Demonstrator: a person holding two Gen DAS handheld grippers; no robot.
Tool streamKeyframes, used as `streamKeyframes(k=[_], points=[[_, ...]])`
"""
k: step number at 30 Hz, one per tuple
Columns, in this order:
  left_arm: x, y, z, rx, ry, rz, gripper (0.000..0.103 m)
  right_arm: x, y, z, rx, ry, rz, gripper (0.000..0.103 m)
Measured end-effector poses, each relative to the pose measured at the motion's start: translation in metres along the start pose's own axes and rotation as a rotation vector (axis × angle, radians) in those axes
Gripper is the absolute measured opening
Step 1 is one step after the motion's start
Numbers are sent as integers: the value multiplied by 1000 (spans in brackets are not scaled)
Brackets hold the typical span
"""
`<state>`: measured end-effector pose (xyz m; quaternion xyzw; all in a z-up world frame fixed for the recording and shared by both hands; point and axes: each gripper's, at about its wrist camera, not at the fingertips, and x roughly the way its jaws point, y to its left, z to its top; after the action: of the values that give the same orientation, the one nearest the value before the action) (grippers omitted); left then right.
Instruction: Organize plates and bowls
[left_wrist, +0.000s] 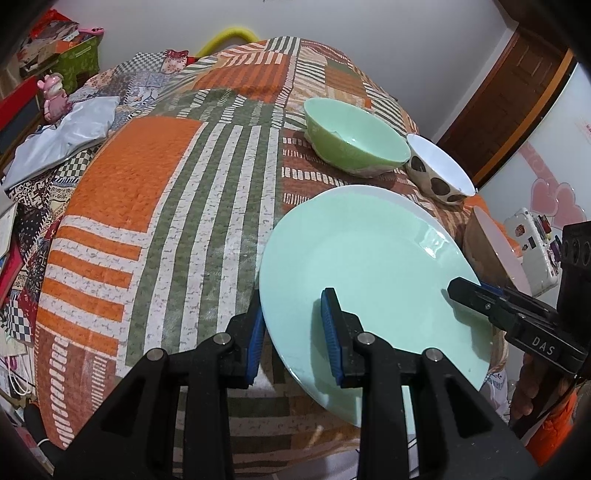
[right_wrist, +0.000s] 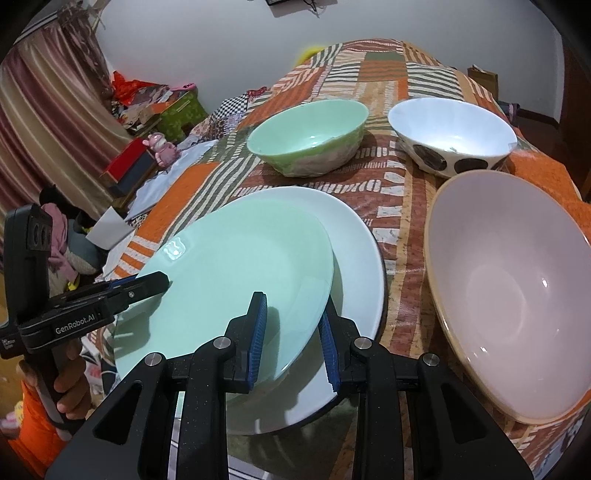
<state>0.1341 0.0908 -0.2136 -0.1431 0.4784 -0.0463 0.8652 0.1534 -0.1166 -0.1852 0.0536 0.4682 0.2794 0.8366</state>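
A mint green plate (left_wrist: 373, 258) (right_wrist: 236, 266) is held tilted between both grippers, over a larger white plate (right_wrist: 358, 251) on the patterned cloth. My left gripper (left_wrist: 293, 332) straddles the plate's left rim with its jaws apart. My right gripper (right_wrist: 293, 339) straddles the right rim with its jaws apart. Each gripper shows in the other's view: the right (left_wrist: 480, 299), the left (right_wrist: 140, 284). A green bowl (left_wrist: 354, 136) (right_wrist: 310, 136), a white bowl with dark spots (left_wrist: 439, 170) (right_wrist: 450, 133) and a large pale bowl (right_wrist: 517, 306) (left_wrist: 495, 251) stand upright behind and to the right.
The table (left_wrist: 147, 221) has an orange, green and white patchwork cloth. To the left lie a pink figurine (left_wrist: 55, 96), boxes and fabric clutter. A wooden door (left_wrist: 517, 92) and a white appliance stand at the right.
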Motion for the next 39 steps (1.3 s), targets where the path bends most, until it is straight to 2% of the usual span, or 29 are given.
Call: streamKeyframes(k=[12,18,24,33,37,39], points=[[13,-2,3,-4,21,-6,29,-1,-5,-2,30,-11,0,25],[15,-6,3,19,16,22,29,-6,-5,-3,19,-15,-25,24],[15,-6,3,22,16,26,29,-11,-8,-5,16,-15,-15,24],[-6,-16,2,70,-36,63,29,-21,-8,-8,12,-39,-36,24],[-20,-22,0,91,-65,68,29,-34,-3,-8,-24,-83,-80,25],[-27,-28,-1,107,-79,67,29,-39,-3,-7,-30,-88,-74,25]])
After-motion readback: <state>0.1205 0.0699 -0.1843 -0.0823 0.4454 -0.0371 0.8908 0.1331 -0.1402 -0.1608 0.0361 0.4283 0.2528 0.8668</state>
